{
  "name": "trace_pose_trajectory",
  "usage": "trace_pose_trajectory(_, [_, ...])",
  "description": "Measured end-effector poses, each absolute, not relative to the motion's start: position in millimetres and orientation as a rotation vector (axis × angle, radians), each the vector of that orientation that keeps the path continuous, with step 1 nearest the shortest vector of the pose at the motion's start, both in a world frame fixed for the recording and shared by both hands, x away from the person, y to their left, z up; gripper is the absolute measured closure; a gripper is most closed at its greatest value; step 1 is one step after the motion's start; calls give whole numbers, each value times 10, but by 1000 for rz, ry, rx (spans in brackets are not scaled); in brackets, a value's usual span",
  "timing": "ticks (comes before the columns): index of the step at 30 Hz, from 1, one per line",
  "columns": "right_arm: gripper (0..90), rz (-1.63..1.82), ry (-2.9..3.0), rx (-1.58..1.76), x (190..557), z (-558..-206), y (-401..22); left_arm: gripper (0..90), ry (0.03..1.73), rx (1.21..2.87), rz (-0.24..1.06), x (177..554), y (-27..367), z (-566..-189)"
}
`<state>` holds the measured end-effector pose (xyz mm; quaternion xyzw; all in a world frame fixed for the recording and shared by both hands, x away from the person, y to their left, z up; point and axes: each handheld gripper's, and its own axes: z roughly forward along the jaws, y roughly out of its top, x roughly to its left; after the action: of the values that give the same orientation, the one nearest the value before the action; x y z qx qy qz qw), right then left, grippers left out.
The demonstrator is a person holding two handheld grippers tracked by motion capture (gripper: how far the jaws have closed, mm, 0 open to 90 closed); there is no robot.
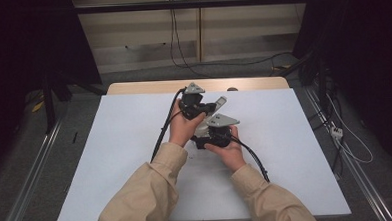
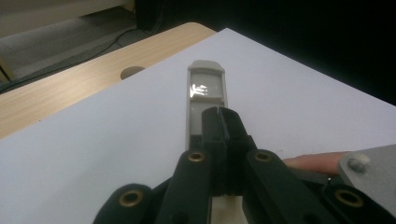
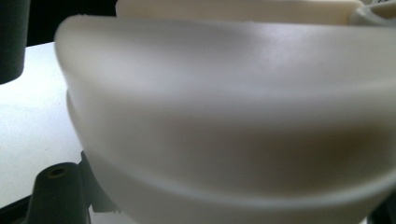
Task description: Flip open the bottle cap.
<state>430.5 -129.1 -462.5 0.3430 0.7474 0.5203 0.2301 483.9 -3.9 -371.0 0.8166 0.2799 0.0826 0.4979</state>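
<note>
Presently the pale grey, long plastic device with a clear window (image 2: 206, 91) is held just above the white table (image 1: 111, 159) at its middle, between both grippers. Left gripper (image 2: 220, 122): jaws pinched together on the device's near end. Right gripper (image 1: 216, 134): clamped on its rounded cream body (image 3: 233, 116).

Risk: opposed pulls could twist it free, dropping it onto the table.

Left gripper view gives the window; high view gives both hands.
</note>
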Motion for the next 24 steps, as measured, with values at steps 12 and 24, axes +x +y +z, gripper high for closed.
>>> trace_pose_trajectory(12, [153,1425,2046,962,4305,-4623,-1291,839,676,1971,181,4790,31,-3666])
trace_pose_trajectory(24, [60,1412,2081,1036,4290,-4604,-1345,620,675,1940,144,4680,225,-3603])
